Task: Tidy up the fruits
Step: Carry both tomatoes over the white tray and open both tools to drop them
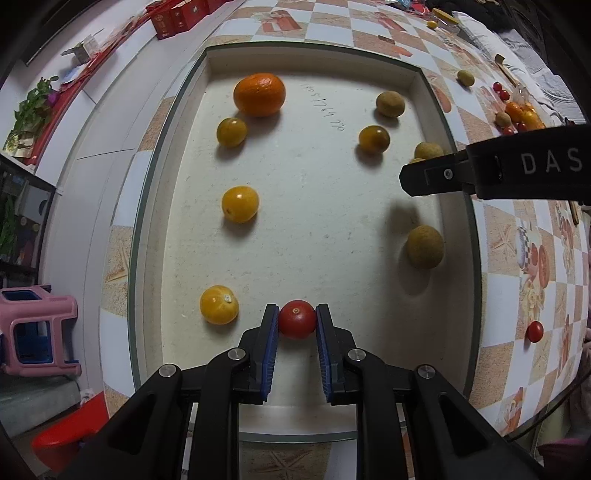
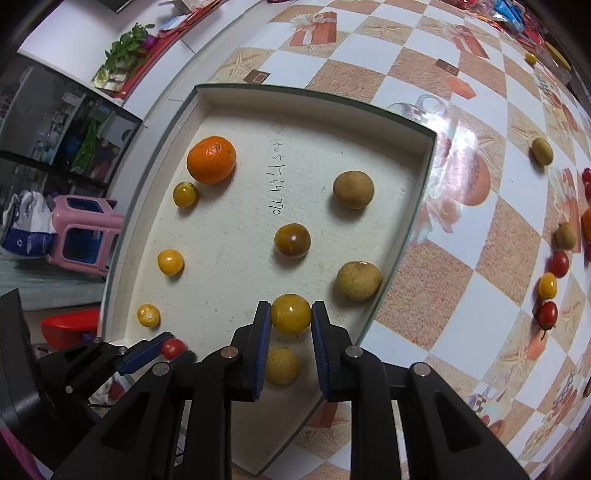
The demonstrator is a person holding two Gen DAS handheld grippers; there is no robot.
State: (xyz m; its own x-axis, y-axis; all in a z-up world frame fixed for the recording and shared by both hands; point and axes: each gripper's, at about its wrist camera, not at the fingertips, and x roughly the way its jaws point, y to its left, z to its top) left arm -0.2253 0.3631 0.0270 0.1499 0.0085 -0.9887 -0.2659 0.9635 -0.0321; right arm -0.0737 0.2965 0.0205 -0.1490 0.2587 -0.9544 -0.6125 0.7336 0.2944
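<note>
A white tray (image 1: 207, 92) holds an orange (image 1: 259, 94), several yellow tomatoes (image 1: 239, 204) and brown longans (image 1: 425, 246). My left gripper (image 1: 297, 319) is shut on a red cherry tomato (image 1: 297, 319) just above the tray's near end; it also shows in the right wrist view (image 2: 173, 348). My right gripper (image 2: 290, 314) is shut on a yellow tomato (image 2: 290, 314) over the tray's right side, above a longan (image 2: 282, 365). The right gripper shows at the right in the left wrist view (image 1: 408, 179), its held fruit mostly hidden.
Loose fruit lies on the checkered tablecloth right of the tray: red tomatoes (image 2: 547, 314), a yellow tomato (image 2: 547, 285), longans (image 2: 542, 150) and one red tomato (image 1: 534, 331). A pink stool (image 1: 37, 328) and red boxes (image 1: 177, 16) stand beyond the table's left edge.
</note>
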